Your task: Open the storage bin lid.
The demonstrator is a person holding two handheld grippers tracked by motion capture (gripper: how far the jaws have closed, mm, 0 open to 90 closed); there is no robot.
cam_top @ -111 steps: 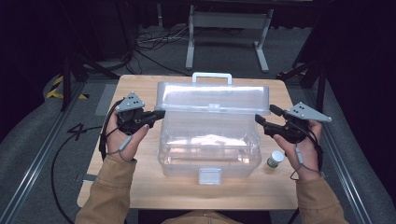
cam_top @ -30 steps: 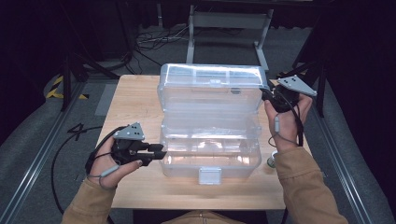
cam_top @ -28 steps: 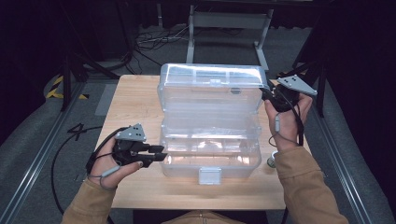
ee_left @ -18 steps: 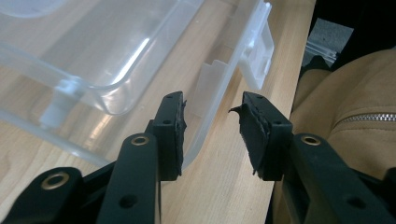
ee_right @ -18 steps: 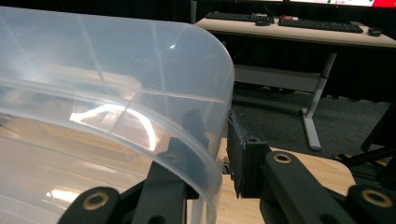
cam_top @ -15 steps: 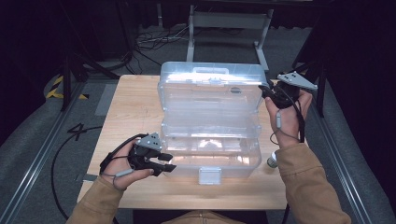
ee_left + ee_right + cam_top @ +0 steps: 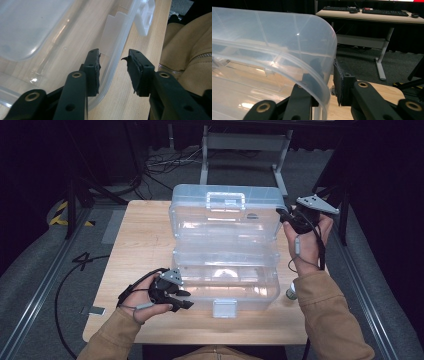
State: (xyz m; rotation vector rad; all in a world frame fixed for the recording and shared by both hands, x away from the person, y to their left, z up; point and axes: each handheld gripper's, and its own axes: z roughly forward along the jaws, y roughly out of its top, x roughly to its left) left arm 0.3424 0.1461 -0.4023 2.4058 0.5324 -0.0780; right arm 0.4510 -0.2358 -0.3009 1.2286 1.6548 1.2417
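Note:
A clear plastic box (image 7: 225,280) stands open on the wooden table (image 7: 140,245), its lid (image 7: 225,220) raised upright at the back. My right gripper (image 7: 282,215) is shut on the lid's right end wall; in the right gripper view the lid (image 7: 274,32) curves between the jaws of that gripper (image 7: 324,67). My left gripper (image 7: 185,299) is at the box's front left corner. In the left gripper view the box's front rim (image 7: 120,47) runs between the jaws of the left gripper (image 7: 112,53), which have just been closing; the outer pad still stands off it.
The box's white latch (image 7: 224,308) hangs at the middle of its front wall, close to the table's near edge. A small bottle (image 7: 290,293) stands on the table right of the box. A metal desk frame (image 7: 245,140) stands beyond the table.
The lid, shut at first, now stands raised in my right gripper. My left gripper has moved down and right, from the box's left side to its front left corner.

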